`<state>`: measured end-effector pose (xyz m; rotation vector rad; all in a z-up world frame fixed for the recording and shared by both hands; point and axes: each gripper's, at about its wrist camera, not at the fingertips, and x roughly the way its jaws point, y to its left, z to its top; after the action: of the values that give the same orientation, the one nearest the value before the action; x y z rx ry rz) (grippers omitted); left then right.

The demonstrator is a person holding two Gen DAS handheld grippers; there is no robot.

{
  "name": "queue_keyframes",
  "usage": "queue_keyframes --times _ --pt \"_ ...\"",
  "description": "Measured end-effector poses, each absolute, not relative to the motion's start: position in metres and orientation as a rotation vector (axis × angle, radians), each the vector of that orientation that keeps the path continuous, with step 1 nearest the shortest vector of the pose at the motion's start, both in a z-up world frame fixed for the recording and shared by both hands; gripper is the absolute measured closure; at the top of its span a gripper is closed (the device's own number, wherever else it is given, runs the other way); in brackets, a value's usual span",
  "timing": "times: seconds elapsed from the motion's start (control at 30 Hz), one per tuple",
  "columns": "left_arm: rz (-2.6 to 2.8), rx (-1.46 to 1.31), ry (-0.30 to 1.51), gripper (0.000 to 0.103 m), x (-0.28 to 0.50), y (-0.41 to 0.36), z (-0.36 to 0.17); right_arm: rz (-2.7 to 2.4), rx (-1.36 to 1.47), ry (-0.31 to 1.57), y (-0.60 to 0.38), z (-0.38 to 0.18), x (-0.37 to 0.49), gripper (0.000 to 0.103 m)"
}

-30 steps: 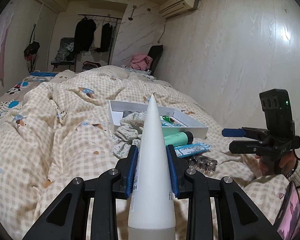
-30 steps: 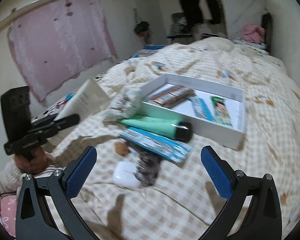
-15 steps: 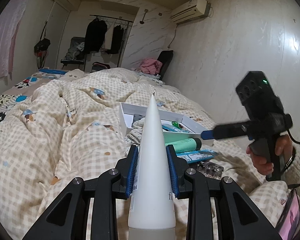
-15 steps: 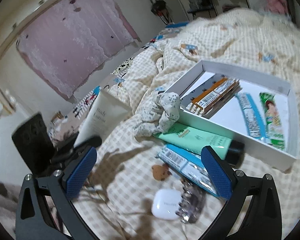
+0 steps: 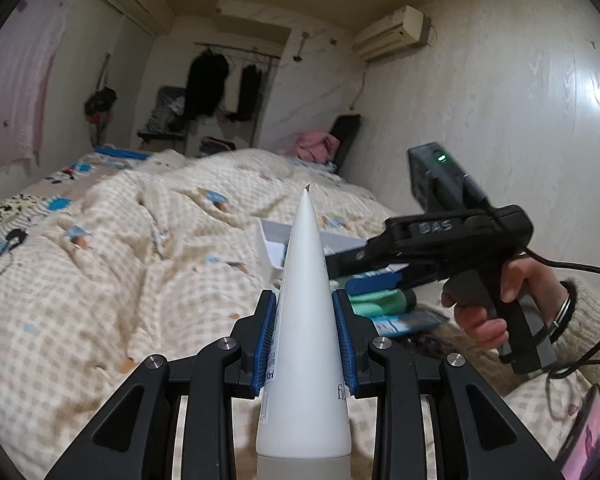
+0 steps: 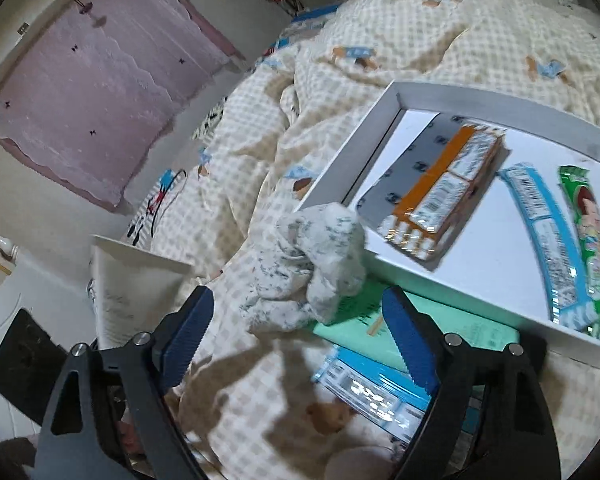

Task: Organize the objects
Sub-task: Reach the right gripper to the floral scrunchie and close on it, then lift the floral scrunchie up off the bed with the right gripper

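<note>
On a bed covered by a cream checked duvet (image 6: 440,32) lay one shallow white tray (image 6: 500,100). Inside it were three snack packets: one orange (image 6: 440,196), one blue (image 6: 540,228) and one green (image 6: 592,236). Just outside the tray's near wall lay one mint-green tube (image 6: 420,320), with one blue packet (image 6: 364,384) beside it, and one bunched speckled white cloth (image 6: 312,272) rested against the tray's corner, overlapping the green tube.

The left gripper (image 5: 306,344) pointed slightly downward across the bed. Its blue pads (image 5: 266,344) pinched one white lotion tube (image 5: 304,320) from both sides, the flat crimped end aimed forward toward the tray.

A person's hand (image 5: 496,300) in a fuzzy sleeve gripped the handle of the right gripper (image 6: 296,344), which tilted steeply down over the cloth and green tube. Its jaws stood wide and were closing, with the cloth in the gap between them but no pad touching anything.
</note>
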<state>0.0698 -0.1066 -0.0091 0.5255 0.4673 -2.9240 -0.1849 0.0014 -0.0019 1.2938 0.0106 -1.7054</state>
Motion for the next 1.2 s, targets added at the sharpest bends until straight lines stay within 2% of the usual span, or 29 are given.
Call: queue_keyframes --times 0.2,0.27,0.37,0.47,0.57,0.97,1.2 --pt "-2.916 0.497 0.457 0.075 0.078 -0.103 -0.011 -1.712 1.347 0.118 -0.030 -0.008 -0.183 0.022" --pt "-2.915 0.504 0.456 0.075 0.078 -0.102 -0.012 -1.703 1.374 0.180 -0.038 -0.016 -0.180 0.041" --pt "-2.909 0.489 0.465 0.075 0.082 -0.103 -0.012 -1.693 1.363 0.246 -0.044 -0.019 -0.171 0.065" --pt "-2.904 0.460 0.476 0.075 0.086 -0.105 -0.011 -1.682 1.328 0.258 -0.042 -0.014 -0.166 0.077" --pt "-2.904 0.459 0.482 0.075 0.085 -0.106 -0.013 -1.670 1.280 0.218 -0.032 -0.002 -0.162 0.080" --pt "-2.914 0.489 0.455 0.075 0.080 -0.104 -0.011 -1.736 1.050 0.092 0.077 0.066 -0.146 0.080" --pt "-2.907 0.496 0.435 0.075 0.077 -0.103 -0.011 -1.830 1.036 0.059 0.153 0.051 -0.131 0.080"
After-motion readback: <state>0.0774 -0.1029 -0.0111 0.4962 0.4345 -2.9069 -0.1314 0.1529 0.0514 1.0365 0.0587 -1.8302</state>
